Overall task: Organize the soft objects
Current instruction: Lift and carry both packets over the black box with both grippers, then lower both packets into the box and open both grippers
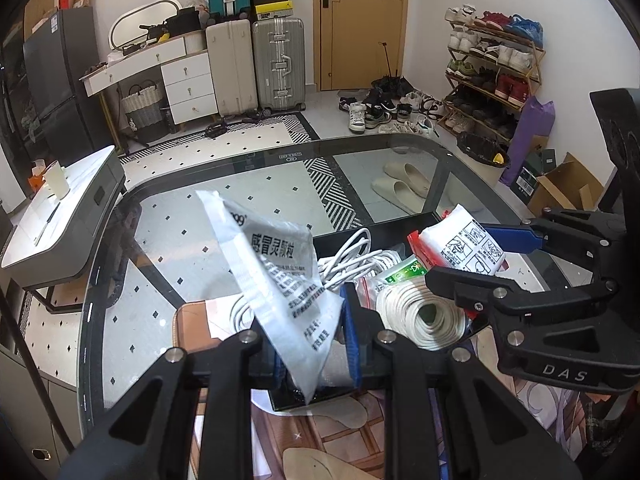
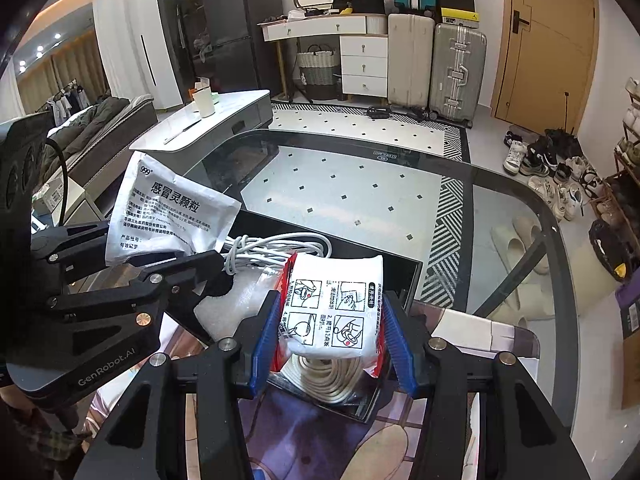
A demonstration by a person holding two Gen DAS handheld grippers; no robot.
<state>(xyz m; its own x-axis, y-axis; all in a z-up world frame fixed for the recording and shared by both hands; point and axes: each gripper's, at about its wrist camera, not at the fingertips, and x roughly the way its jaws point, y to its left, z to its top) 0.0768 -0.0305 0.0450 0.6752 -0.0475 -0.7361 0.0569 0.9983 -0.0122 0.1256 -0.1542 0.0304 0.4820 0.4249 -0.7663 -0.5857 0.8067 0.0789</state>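
Two hand-held tongs work above a black tray on a glass-topped table, each clamped on a soft packet. The left gripper pinches a silvery-white sachet between its blue pads; the sachet stands up and ahead of the fingers, its lower corner tucked between them. Seen from the right wrist, the same sachet reads "999" at its top corner and "感冒灵颗粒" in bold characters, with finer print below too small to make out. The left gripper's body carries the mark "GenRobot.AI".

The right gripper is closed on a white pack with red edges, held just above the tray; four line-drawn instruction panels and small Chinese text cover its face, the wording not legible. In the left wrist view the right gripper's housing shows the letters "DAS".

Directly beneath the right gripper lies a coil of cream cord, partly hidden by the pack. Ahead of the left gripper, a bundle of white cable rests in the tray, and just right of its fingers sit a clear zip bag and a green-labelled packet, mostly covered, label unreadable. A printed mat beneath the tray is largely hidden by both tools.
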